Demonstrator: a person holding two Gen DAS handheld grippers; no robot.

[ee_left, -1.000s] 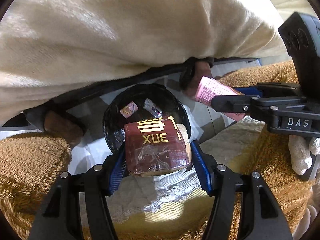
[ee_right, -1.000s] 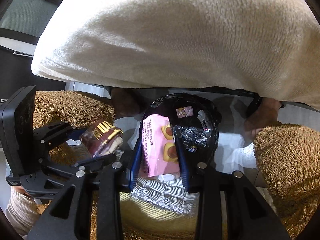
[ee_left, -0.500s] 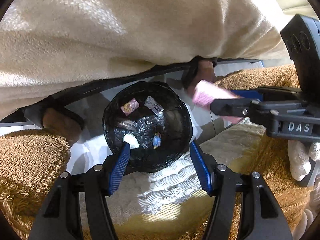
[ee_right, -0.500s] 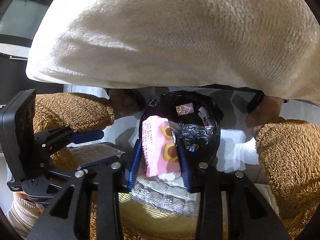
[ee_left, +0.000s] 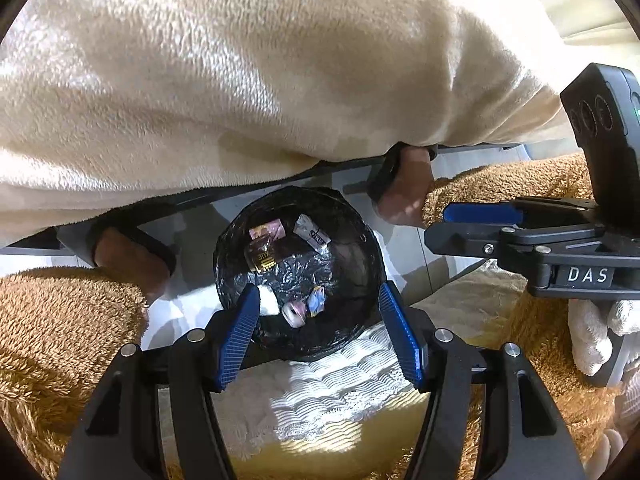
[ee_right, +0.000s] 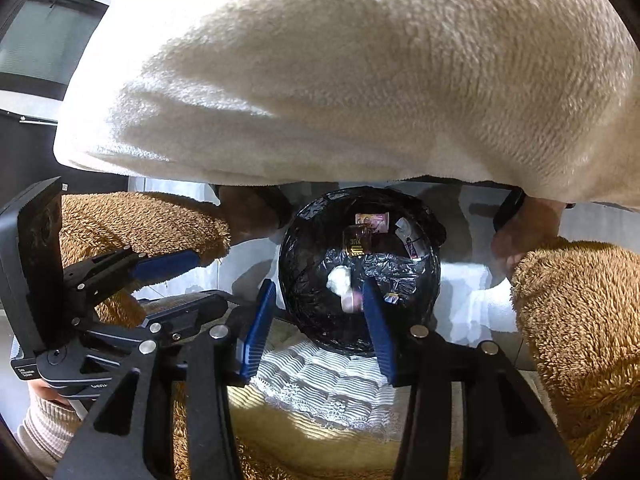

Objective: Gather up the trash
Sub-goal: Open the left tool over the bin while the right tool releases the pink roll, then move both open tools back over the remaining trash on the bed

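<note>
Dropped: "XUE" pack (ee_left: 262, 258) now in bin (ee_left: 360, 240); "DAS" on right hand-held gripper (ee_left: 470, 226).

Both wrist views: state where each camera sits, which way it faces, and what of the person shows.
Left wrist: on the left gripper, looking steeply down into the black-lined trash bin; the right gripper enters at the right edge, jaws opening and empty.
Right wrist: on the right gripper, looking down at the same bin; a ribbed sleeve shows lower left.
Shared: bin, dark red wrapper, cream blanket, brown plush cushions.
</note>
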